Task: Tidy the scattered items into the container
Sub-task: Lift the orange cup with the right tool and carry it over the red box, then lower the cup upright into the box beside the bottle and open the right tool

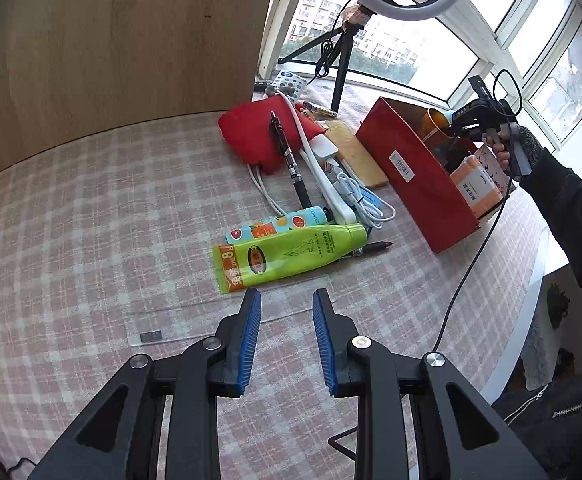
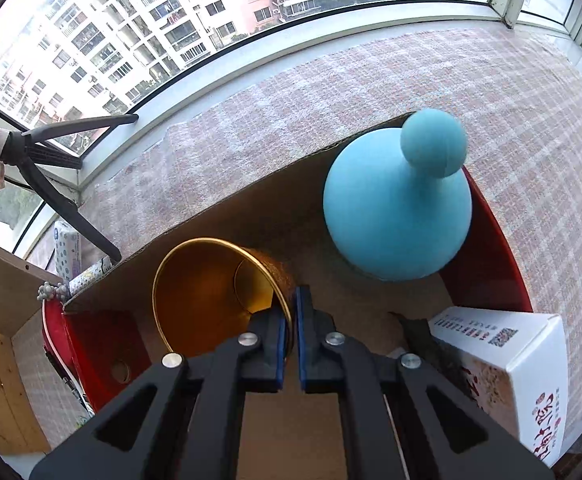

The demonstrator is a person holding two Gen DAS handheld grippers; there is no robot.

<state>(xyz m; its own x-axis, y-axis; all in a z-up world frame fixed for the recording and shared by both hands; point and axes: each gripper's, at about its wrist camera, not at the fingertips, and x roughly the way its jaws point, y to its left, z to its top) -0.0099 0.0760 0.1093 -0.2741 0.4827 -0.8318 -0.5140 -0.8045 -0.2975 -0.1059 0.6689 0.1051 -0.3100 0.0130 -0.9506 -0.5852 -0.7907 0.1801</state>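
The left gripper (image 1: 287, 300) is held above the checked tablecloth (image 1: 91, 220), its blue pads (image 1: 251, 336) set narrowly apart with nothing between them. Just beyond its tips a green tube (image 1: 291, 256) is seen lying flat, touching a patterned bottle (image 1: 279, 224) on its far side; a dark pen (image 1: 371, 249) lies by the tube's cap end. Further toward the window edge, a white cable (image 1: 355, 196), a black rod (image 1: 289, 160) and a red pouch (image 1: 263, 136) are found heaped together.

The red box (image 1: 415, 168) stands toward the right edge of the tablecloth, open at the top. The right gripper (image 2: 291, 300) is positioned over it, pointing steeply down, and its pads are clamped on the rim of an amber cup (image 2: 211, 292), one pad inside the rim and one outside. The cup is tilted, its mouth turned toward the camera, within the box opening. Also inside the box are noted a blue knobbed object (image 2: 399, 208) at the far side and a white printed carton (image 2: 507, 376) at the right end. Whether the cup touches the box floor cannot be told.
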